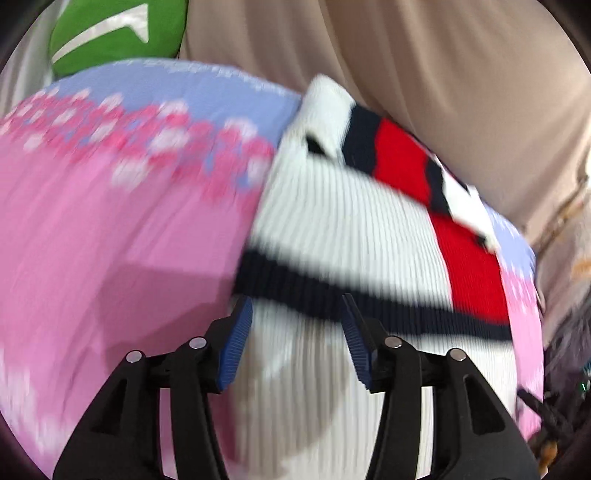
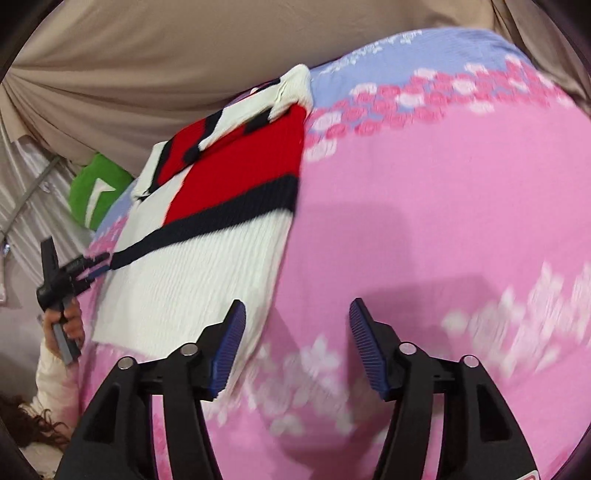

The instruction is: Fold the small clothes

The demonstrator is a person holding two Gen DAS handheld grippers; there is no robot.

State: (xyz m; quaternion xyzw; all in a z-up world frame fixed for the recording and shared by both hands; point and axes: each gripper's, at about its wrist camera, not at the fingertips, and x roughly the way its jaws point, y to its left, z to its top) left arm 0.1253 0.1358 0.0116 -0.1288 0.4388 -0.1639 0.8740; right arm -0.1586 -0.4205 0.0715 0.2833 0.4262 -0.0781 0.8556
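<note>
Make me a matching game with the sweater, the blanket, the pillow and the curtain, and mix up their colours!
Things:
1. sweater
2. blanket
3. pillow
4. curtain

Colours:
A. green with a white mark
B. beige
C. white, red and dark stripes
D. pink and light blue with flowers

Pairs: 1-C, 2-D, 3-A, 4-B
</note>
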